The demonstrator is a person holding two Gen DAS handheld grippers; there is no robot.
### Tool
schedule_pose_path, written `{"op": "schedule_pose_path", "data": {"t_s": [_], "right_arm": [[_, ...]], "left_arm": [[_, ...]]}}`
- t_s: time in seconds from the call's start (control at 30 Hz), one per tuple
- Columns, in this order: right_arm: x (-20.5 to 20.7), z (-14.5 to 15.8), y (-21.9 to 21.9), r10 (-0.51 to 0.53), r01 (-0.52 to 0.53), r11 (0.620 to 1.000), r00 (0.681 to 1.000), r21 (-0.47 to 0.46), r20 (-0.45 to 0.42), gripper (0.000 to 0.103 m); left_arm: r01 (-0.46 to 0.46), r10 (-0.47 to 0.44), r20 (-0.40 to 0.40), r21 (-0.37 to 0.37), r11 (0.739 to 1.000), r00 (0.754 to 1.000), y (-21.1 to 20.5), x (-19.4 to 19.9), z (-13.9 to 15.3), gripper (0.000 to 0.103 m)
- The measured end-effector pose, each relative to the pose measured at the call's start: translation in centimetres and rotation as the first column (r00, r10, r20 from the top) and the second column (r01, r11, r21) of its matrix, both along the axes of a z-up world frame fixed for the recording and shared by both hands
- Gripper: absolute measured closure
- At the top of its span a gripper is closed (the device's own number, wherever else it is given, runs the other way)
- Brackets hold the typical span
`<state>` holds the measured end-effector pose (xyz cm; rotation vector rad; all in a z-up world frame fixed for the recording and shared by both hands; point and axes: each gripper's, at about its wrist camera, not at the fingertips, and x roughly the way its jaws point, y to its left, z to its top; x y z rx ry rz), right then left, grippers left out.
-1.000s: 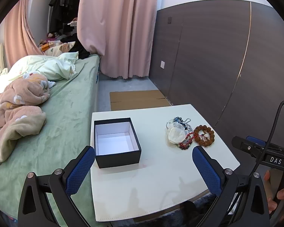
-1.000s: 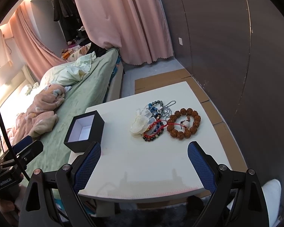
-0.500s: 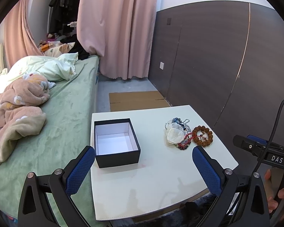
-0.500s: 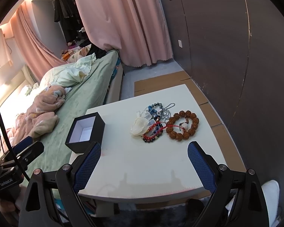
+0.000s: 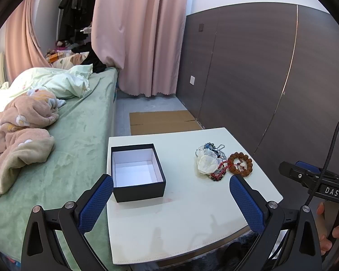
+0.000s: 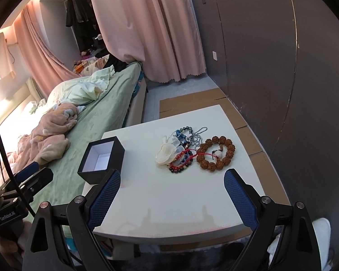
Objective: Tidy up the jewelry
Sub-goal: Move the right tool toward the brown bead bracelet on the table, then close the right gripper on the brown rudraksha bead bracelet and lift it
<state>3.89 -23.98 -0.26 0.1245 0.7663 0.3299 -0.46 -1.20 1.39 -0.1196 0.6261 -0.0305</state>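
my left tongs (image 5: 171, 194): spread wide, blue pads far apart, nothing between them; they hang above the near part of the table and touch nothing.
left pad of my left tongs (image 5: 95, 203): sits in view just in front of the black box's near left corner; i cannot tell whether it touches it.
my right tongs (image 6: 172, 190): also spread wide and holding nothing, hanging above the near edge of the table, clear of the jewelry.
my right hand (image 5: 327, 230): seen at the left camera's right edge, wrapped on the handle of the right tongs.
white table (image 5: 180, 214): small, square, with bare top nearest me.
black box (image 5: 136, 171): lid off, white inside, nothing in it; on the left side of the table, beside the bed.
jewelry pile (image 6: 192, 149): on the right side of the table, well apart from the box, all lying loose.
brown bead bracelet (image 6: 215, 153): big rough beads, rightmost in the pile, flat on the table.
red cord bracelet (image 6: 183, 160): touching the brown one's left side, with dark beads under it.
white flower piece (image 6: 166, 154): at the pile's left edge.
blue beads and ball chain (image 6: 189, 134): at the far side of the pile, tangled together.
cardboard (image 5: 160, 122): flat on the floor beyond the table.
bed (image 5: 79, 122): green cover, rumpled pink blanket, along the left.
pink curtain (image 5: 140, 33): hanging at the far end.
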Motion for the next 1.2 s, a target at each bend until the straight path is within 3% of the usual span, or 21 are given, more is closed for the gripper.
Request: {"op": "schedule_pose_path", "data": {"t_s": [0.43, 0.67, 0.97, 1.2], "right_arm": [[1.2, 0.4, -2.1, -0.047, 0.047, 0.998, 0.998, 0.027, -0.035, 0.01], [2.9, -0.3, -5.5, -0.12, 0.133, 0.983, 0.987, 0.125, -0.102, 0.01], [4.4, -1.6, -8.6, -0.217, 0.252, 0.942, 0.962, 0.224, -0.168, 0.01], [6.4, -4.0, -9.8, -0.24, 0.318, 0.9, 0.933, 0.297, -0.269, 0.027]], "left_arm": [[0.025, -0.025, -0.01, -0.045, 0.999, 1.0, -1.7, 2.3, -0.2, 0.0], [0.067, -0.068, -0.008, -0.059, 0.996, 0.998, -2.8, 3.6, -0.9, 0.001], [0.135, -0.138, -0.03, -0.083, 0.987, 0.99, -4.7, 6.2, -2.5, 0.013], [0.16, -0.169, -0.077, -0.113, 0.981, 0.983, -5.9, 8.8, -4.5, 0.022]]}}
